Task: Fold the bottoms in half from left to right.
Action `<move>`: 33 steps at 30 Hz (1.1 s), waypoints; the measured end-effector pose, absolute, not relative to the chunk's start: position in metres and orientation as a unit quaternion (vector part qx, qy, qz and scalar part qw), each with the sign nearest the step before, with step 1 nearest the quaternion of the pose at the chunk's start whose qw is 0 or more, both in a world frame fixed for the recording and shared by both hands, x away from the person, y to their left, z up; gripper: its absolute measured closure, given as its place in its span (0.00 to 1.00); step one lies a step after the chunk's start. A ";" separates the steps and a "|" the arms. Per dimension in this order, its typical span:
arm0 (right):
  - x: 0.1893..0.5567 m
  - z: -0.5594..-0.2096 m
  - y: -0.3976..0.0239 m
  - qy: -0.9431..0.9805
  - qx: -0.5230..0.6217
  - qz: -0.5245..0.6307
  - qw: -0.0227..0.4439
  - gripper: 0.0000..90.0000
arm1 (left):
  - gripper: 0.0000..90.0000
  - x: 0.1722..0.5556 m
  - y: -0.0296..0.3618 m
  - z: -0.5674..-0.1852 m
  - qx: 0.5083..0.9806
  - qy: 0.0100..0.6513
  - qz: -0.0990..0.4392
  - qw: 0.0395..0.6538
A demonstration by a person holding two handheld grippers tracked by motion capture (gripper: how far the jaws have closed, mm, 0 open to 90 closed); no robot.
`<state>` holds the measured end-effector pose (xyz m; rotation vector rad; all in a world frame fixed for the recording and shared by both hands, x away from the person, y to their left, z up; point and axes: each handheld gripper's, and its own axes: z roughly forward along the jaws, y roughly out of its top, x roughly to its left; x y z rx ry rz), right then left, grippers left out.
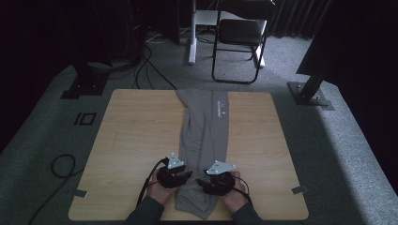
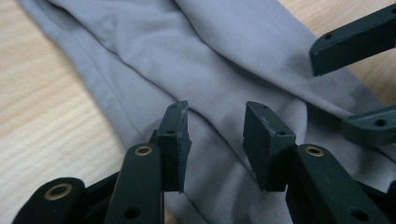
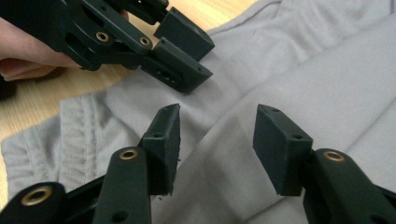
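A grey garment (image 1: pixel 205 131) lies folded in a long strip down the middle of the wooden table (image 1: pixel 136 131), with a small light print (image 1: pixel 222 108) near its far end. Its ribbed hem (image 3: pixel 70 135) lies at the near edge. My left gripper (image 1: pixel 187 175) hovers over the strip's left side, close to the near end. Its jaws (image 2: pixel 215 140) are open above the cloth with nothing pinched. My right gripper (image 1: pixel 201 181) faces it from the right, also open (image 3: pixel 217 144) over a fold. The two grippers' tips are close together.
A folding chair (image 1: pixel 240 37) and a white desk leg (image 1: pixel 192 33) stand on the grey carpet beyond the table. Black stand bases (image 1: pixel 310 96) (image 1: pixel 84 86) flank the far corners, and cables (image 1: pixel 63 164) lie on the floor at left. Bare wood borders the garment on both sides.
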<state>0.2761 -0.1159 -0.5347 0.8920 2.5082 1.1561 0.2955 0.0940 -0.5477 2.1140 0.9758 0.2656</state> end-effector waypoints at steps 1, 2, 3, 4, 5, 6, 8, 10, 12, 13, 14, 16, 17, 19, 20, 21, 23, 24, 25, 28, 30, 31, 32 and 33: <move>0.275 -0.535 -0.116 0.859 0.305 0.393 0.119 0.59 | 0.70 0.295 0.092 -0.548 0.832 0.380 0.104 0.390; 0.275 -0.537 -0.116 0.860 0.305 0.391 0.122 0.61 | 0.72 0.294 0.090 -0.549 0.834 0.376 0.104 0.391; 0.274 -0.537 -0.117 0.860 0.306 0.390 0.122 0.65 | 0.75 0.294 0.087 -0.549 0.837 0.370 0.106 0.388; 0.274 -0.538 -0.118 0.860 0.308 0.388 0.121 0.68 | 0.80 0.294 0.084 -0.550 0.843 0.366 0.109 0.378; 0.273 -0.538 -0.119 0.860 0.311 0.386 0.121 0.71 | 0.85 0.294 0.082 -0.551 0.845 0.362 0.111 0.378; 0.273 -0.538 -0.120 0.862 0.310 0.382 0.121 0.76 | 0.94 0.293 0.081 -0.550 0.845 0.359 0.114 0.380; 0.271 -0.538 -0.122 0.864 0.309 0.377 0.123 0.87 | 0.99 0.292 0.082 -0.549 0.844 0.361 0.121 0.379; 0.268 -0.538 -0.125 0.865 0.309 0.375 0.126 0.95 | 1.00 0.291 0.085 -0.546 0.841 0.363 0.127 0.380; 0.265 -0.537 -0.129 0.864 0.312 0.375 0.127 0.98 | 1.00 0.289 0.091 -0.543 0.841 0.364 0.135 0.376; 0.265 -0.537 -0.129 0.864 0.312 0.375 0.127 0.98 | 1.00 0.289 0.091 -0.543 0.841 0.364 0.135 0.376; 0.262 -0.535 -0.135 0.863 0.316 0.374 0.128 0.98 | 1.00 0.287 0.098 -0.541 0.837 0.371 0.142 0.376; 0.260 -0.533 -0.140 0.860 0.321 0.374 0.130 0.99 | 1.00 0.285 0.105 -0.539 0.833 0.379 0.145 0.376; 0.258 -0.532 -0.143 0.860 0.325 0.372 0.131 0.99 | 1.00 0.284 0.109 -0.539 0.832 0.383 0.149 0.372; 0.256 -0.531 -0.149 0.858 0.331 0.370 0.134 0.99 | 1.00 0.283 0.116 -0.539 0.828 0.398 0.152 0.366; 0.255 -0.531 -0.154 0.857 0.336 0.367 0.135 0.99 | 1.00 0.283 0.119 -0.539 0.825 0.403 0.152 0.366; 0.255 -0.532 -0.156 0.857 0.339 0.364 0.135 0.99 | 0.99 0.282 0.121 -0.539 0.823 0.408 0.150 0.367; 0.255 -0.534 -0.161 0.856 0.351 0.354 0.135 0.98 | 0.95 0.280 0.122 -0.539 0.822 0.409 0.148 0.367; 0.256 -0.536 -0.164 0.857 0.356 0.348 0.134 0.98 | 0.93 0.275 0.122 -0.538 0.825 0.404 0.146 0.368; 0.256 -0.536 -0.164 0.857 0.356 0.348 0.134 0.98 | 0.92 0.275 0.122 -0.538 0.825 0.404 0.146 0.368; 0.258 -0.540 -0.169 0.853 0.379 0.333 0.134 0.89 | 0.88 0.264 0.119 -0.533 0.828 0.391 0.144 0.375; 0.259 -0.539 -0.170 0.850 0.382 0.338 0.135 0.85 | 0.86 0.260 0.117 -0.532 0.829 0.380 0.134 0.388; 0.259 -0.539 -0.169 0.848 0.383 0.340 0.137 0.80 | 0.85 0.258 0.115 -0.532 0.831 0.372 0.132 0.392; 0.259 -0.539 -0.168 0.847 0.382 0.343 0.139 0.78 | 0.84 0.256 0.113 -0.532 0.833 0.367 0.130 0.393; 0.260 -0.538 -0.168 0.845 0.380 0.349 0.138 0.75 | 0.84 0.254 0.110 -0.533 0.835 0.365 0.127 0.392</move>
